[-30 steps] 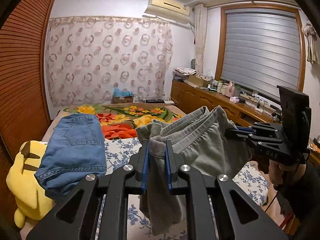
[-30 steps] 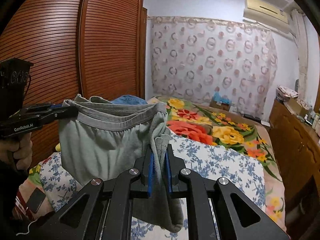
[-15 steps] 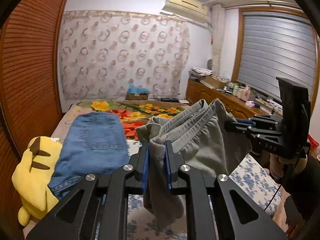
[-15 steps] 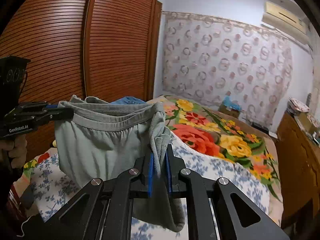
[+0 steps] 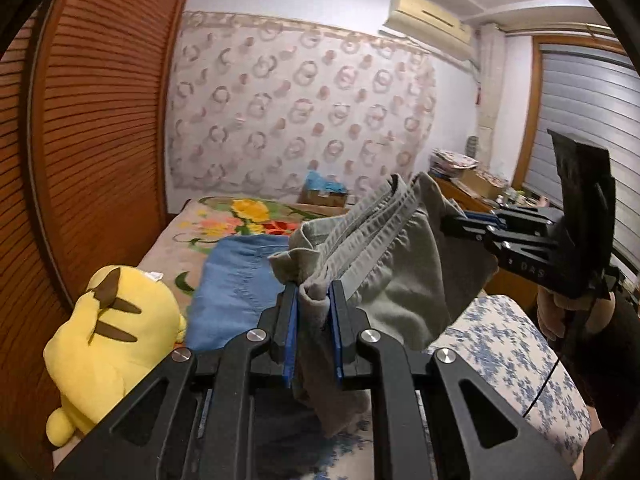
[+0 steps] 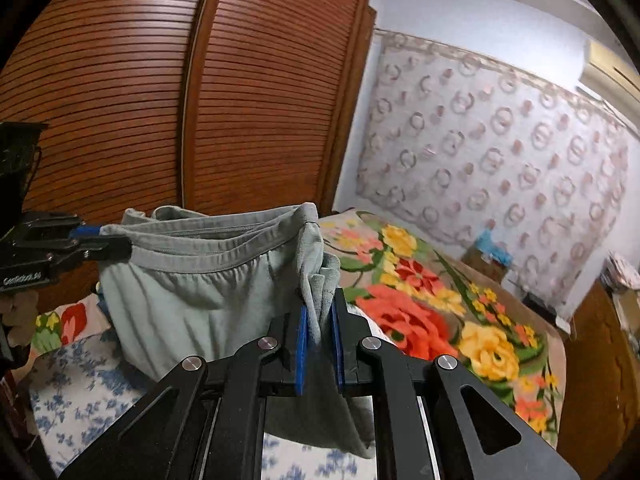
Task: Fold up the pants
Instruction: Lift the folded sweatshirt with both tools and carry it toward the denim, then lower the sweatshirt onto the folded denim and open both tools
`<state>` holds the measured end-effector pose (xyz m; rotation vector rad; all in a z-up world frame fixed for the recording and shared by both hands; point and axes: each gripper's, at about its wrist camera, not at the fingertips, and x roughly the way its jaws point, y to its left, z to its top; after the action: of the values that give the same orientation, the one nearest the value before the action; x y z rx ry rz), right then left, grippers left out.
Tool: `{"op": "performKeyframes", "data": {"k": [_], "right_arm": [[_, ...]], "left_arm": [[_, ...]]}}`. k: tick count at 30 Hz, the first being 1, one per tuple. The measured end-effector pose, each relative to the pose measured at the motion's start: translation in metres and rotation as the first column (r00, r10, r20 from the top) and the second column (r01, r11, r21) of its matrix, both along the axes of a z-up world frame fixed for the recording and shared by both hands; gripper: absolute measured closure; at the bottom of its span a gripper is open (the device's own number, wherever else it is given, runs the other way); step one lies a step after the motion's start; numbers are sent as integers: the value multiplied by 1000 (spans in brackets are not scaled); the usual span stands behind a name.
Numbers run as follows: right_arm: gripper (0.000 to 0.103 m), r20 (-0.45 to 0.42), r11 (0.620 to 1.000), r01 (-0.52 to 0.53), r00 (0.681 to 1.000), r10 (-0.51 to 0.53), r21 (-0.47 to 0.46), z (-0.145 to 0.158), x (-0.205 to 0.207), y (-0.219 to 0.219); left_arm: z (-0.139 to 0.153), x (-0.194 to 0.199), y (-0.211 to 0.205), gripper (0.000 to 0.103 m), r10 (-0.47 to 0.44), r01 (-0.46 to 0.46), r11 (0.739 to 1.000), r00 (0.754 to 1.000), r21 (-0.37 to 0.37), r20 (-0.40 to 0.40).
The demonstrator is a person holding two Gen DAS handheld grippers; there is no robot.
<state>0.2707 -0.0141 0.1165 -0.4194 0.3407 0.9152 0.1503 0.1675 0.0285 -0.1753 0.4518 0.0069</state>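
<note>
From the left wrist cam: the left gripper (image 5: 312,304) was clamped tight on a bunched corner of the grey pants (image 5: 384,280), fabric squeezed between the blue pads (image 5: 289,332) w/ a tail hanging down below. The waistband ran from there across to the right gripper (image 5: 452,222), which had the other end pinched too, so the pants were up in the air, stretched between both hands, above the bed (image 5: 508,344). Relative to the pants: a folded pair of jeans (image 5: 236,280) lay flat on the bed just behind/left of them, a yellow plush (image 5: 108,340) sat further left at the bed's edge, and the wardrobe door (image 5: 100,140) stood beyond that. From the right wrist cam, same story: the right gripper (image 6: 319,308) was closed on a wad of grey cloth, and the left gripper (image 6: 100,240) showed over at the far end of the waistband, also gripping it. The pants (image 6: 192,292) hung as a doubled-up panel, looked like at least two waistband layers stacked, so imo the leg-on-leg fold was prob already in. The bottom hung below the frame, so I couldn't tell how many folds exactly. Progress-wise I'd guess somewhere past halfway: jeans looked done, grey pair held but not laid down. Left to do, afaict: lower them onto the bed near the jeans, fold over once more, let go.
</note>
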Motion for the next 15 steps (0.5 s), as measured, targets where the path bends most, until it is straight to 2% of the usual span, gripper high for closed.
{"op": "performKeyframes", "data": {"k": [5, 15], "right_arm": [[92, 15, 999, -34, 999, 34, -34, -10, 28, 33], [92, 36, 995, -78, 996, 80, -65, -22, 53, 61]], "left_arm": [[-11, 5, 15, 88, 42, -42, 999, 999, -11, -17], [-22, 12, 31, 88, 90, -91, 996, 994, -11, -53]]}}
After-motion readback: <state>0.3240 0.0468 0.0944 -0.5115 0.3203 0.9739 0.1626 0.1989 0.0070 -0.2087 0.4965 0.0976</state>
